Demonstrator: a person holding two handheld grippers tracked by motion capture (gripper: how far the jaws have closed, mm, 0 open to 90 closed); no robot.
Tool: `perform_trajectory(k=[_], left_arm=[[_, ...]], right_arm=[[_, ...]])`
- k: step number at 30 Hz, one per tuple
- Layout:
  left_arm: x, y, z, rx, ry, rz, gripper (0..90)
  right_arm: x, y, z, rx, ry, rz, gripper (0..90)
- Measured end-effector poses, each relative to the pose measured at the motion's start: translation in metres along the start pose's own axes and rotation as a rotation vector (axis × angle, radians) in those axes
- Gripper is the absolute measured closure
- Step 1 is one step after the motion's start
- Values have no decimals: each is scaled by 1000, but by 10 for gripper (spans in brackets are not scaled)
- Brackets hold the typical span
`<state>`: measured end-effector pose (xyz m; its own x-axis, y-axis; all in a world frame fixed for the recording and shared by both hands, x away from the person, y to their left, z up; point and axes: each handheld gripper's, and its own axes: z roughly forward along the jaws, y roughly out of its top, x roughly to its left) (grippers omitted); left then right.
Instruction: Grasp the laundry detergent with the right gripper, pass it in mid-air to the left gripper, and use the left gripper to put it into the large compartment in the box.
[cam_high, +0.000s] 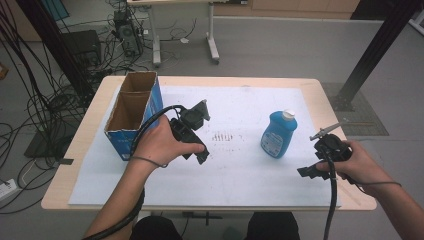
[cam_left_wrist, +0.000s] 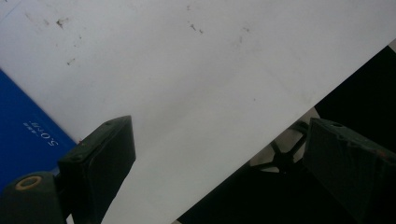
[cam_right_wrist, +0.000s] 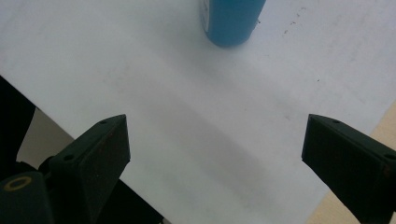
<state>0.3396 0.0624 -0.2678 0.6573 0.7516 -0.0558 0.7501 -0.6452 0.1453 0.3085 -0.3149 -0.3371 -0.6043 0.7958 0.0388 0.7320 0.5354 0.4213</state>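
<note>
Left gripper: jaws spread wide, nothing between them but the white sheet and the table's near edge; the blue wall of the cardboard box lies just beside the left jaw. Right gripper: jaws equally wide and empty, aimed along the sheet at the base of the blue bottle — near, not touching. From the high view, the bottle stands upright, white cap on, between the two hands and nearer the right hand; the open-topped box sits at the left of the table, beside the left hand. Judgement: both tools are held ready and unloaded, the right one likely lined up for a grasp on the bottle.
</note>
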Motion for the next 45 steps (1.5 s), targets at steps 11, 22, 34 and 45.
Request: perform_trajectory(k=[11,22,34,45], left_arm=[[0,0,1,6,0,1,97],[-1,0,2,-1,-6,-5,97],[1,-1,2,-2,-9,-3,96],[1,-3,2,3,-10,-2,96]], right_arm=[[-8,-14,19,-91,20,11,70],[-10,-23,27,-181,28,6,67],[-10,-30,38,-259,5,-20,62],[-11,-36,47,-343,8,-14,49]])
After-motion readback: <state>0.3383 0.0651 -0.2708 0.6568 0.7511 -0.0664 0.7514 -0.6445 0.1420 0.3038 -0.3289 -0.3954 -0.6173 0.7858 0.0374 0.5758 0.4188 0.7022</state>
